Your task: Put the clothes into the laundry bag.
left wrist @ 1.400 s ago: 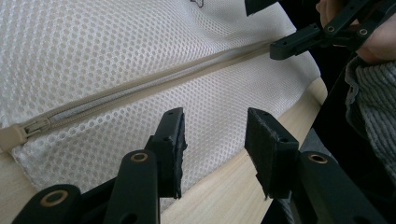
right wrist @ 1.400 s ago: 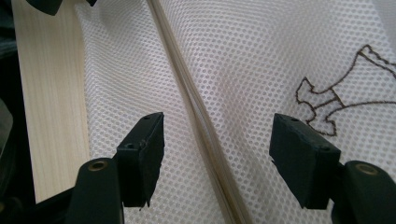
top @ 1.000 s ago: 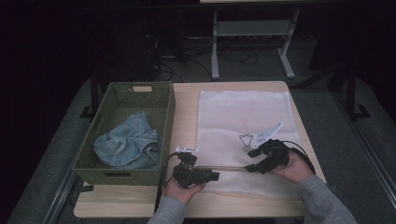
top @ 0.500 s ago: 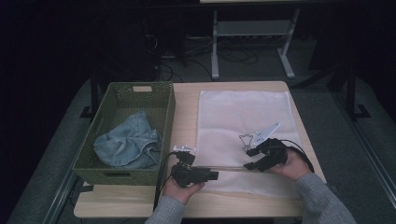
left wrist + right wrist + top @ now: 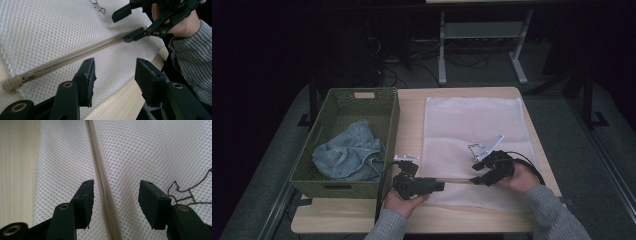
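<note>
Jaws on the left gripper (image 5: 438, 187) stand apart, have just been opening and hold nothing; they hover by the near left end of the mesh laundry bag (image 5: 472, 130), close to its zipper pull (image 5: 15, 81). Left of that sits a green basket (image 5: 339, 180) with blue cloth (image 5: 349, 155), probably the stuff to be bagged. Right gripper (image 5: 478, 173) jaws are open too, have just been closing, straddling the zipper (image 5: 101, 175) without pinching it, likely to pin the bag flat on the worktop (image 5: 412, 107).
</note>
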### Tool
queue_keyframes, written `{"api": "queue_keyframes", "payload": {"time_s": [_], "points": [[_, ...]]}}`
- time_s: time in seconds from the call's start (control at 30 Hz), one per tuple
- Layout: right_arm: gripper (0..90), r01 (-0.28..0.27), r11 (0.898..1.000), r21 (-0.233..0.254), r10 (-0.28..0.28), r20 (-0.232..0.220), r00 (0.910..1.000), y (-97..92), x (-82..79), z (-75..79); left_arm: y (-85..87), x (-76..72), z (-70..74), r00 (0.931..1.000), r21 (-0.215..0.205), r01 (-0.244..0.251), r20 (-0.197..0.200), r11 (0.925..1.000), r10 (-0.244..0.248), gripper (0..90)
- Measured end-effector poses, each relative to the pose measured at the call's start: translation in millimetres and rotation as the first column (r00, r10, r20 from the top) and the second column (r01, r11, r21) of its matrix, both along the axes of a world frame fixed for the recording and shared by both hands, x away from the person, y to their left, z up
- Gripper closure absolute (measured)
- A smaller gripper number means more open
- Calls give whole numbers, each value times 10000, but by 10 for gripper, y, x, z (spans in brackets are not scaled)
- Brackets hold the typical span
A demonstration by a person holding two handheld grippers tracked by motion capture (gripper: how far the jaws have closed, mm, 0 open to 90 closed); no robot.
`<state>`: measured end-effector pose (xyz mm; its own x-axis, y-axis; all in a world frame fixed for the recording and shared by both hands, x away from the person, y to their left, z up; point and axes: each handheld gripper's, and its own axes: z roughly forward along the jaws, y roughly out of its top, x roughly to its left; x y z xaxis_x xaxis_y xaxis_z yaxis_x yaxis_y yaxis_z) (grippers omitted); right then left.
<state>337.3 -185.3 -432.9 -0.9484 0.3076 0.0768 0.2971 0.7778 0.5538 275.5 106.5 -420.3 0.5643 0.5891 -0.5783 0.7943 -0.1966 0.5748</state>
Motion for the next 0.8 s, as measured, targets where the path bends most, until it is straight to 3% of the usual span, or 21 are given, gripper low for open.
{"api": "queue_keyframes", "payload": {"time_s": [0.17, 0.53, 0.8], "points": [[517, -109, 9999, -113, 110, 120, 9999, 16, 14, -43, -4, 11, 14, 10000, 63, 47, -35, 10000, -47, 497], [677, -237, 9957, -901, 283, 498, 9984, 102, 20, -159, -44, 24, 42, 9998, 37, 196, -37, 9998, -196, 493], [785, -130, 9961, -876, 166, 414, 9990, 105, 23, -184, -40, 22, 47, 9997, -93, 243, -43, 9997, -243, 491]]}}
